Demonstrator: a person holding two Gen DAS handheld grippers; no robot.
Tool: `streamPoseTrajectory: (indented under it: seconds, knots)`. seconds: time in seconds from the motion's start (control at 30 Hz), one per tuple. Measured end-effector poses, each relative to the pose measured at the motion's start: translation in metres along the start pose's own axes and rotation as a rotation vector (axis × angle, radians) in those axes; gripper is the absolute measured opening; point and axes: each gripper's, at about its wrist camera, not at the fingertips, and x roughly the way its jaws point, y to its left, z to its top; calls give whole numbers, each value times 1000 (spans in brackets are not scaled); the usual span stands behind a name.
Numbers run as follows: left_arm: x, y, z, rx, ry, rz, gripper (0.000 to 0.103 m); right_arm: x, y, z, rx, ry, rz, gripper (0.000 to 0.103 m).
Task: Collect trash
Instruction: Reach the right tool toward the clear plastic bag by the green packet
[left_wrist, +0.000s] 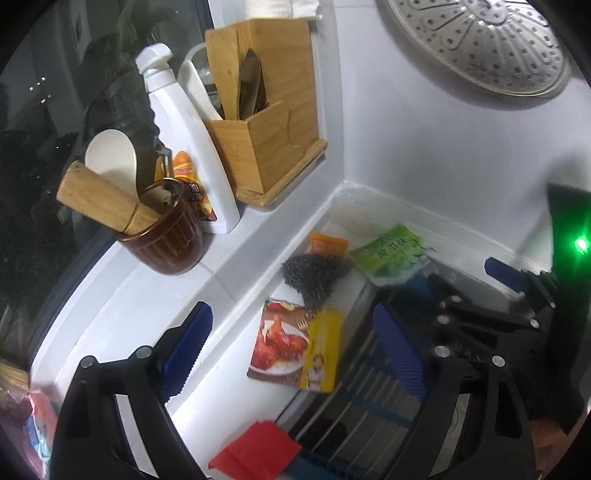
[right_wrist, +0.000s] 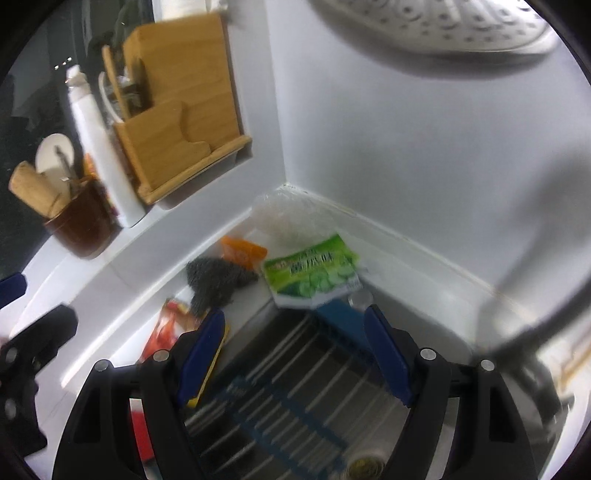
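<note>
Several wrappers lie on the white ledge beside the sink rack (left_wrist: 354, 406): a red chicken packet (left_wrist: 280, 339), a yellow packet (left_wrist: 321, 350), a green packet (left_wrist: 391, 254), an orange packet (left_wrist: 328, 243) and a red wrapper (left_wrist: 255, 450). My left gripper (left_wrist: 295, 350) hovers open over the red and yellow packets, touching nothing. In the right wrist view, my right gripper (right_wrist: 295, 350) stands open above the rack, just short of the green packet (right_wrist: 314, 273). Its left pad hides part of the yellow packet (right_wrist: 199, 395). A clear plastic bag (right_wrist: 288, 214) fills the corner.
A steel wool scrubber (left_wrist: 314, 277) lies among the packets. On the windowsill stand a brown pot (left_wrist: 166, 240) of utensils, a white bottle (left_wrist: 184, 147) and a bamboo holder (left_wrist: 266, 147). A perforated metal steamer plate (left_wrist: 480, 44) hangs on the wall.
</note>
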Motion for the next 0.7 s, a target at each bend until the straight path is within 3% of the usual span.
streamPoseTrajectory:
  seconds: [0.27,0.53,0.7]
  knots:
    - [41,-6,23,-29,23,55,87,65,12,23,-25,43,10,75]
    - [58,-2,32,-43,31,81,87,126,3,53,-41,58,-27,75]
    - [66,6,32,-59,45,84,87,164,-2,71,-58,71,-49,82]
